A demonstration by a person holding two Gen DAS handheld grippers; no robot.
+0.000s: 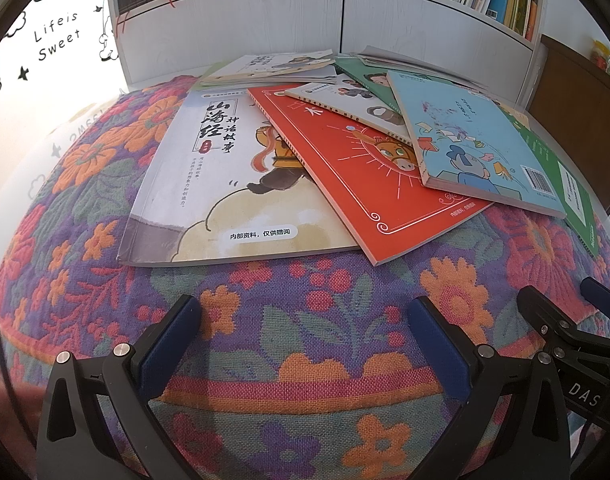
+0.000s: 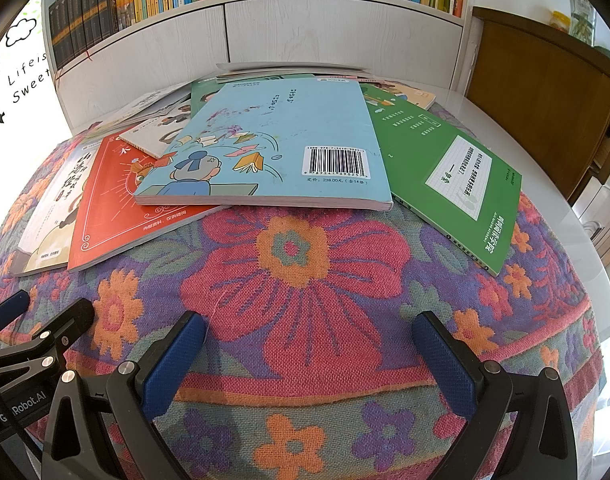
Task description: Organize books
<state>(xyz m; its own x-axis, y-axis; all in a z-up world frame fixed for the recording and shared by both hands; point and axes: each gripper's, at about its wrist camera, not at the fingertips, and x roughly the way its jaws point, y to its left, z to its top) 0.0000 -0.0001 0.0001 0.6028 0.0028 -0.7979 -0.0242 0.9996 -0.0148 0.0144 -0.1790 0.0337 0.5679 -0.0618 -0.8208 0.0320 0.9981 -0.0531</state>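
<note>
Behind everything stands a white bookcase [image 2: 337, 28] with wood-grain doors and a shelf of tightly packed upright spines, dark volumes on the left. Before it, your table [image 2: 517, 152] has a smooth white glossy top, covered mostly by a thick woven floral cloth [image 2: 293, 264] in red, orange, purple and grey-green, with a coarse textured weave.

On this cloth the books lie flat in a loose, overlapping heap. You see a large thin white book [image 1: 209, 184] with black brush characters and a painted figure, nearest the left side. A red book [image 1: 345, 168] with a thin gold line border lies partly over its right edge. A light blue book [image 2: 273, 148], thicker, with a paperback spine of pale pages and a barcode on its back cover, rests on top of the red one and also on a green book [image 2: 453, 176], which reaches toward the right edge of the cloth. More thin books [image 1: 273, 66] are fanned at the back, near the bookcase.

Your left hand-held gripper [image 1: 305, 344] is spread wide above the bare cloth, near the front edge, holding nothing. Your right hand-held gripper [image 2: 309, 356] is also spread wide and empty, its blue ribbed pads [image 2: 173, 364] apart from all books.
</note>
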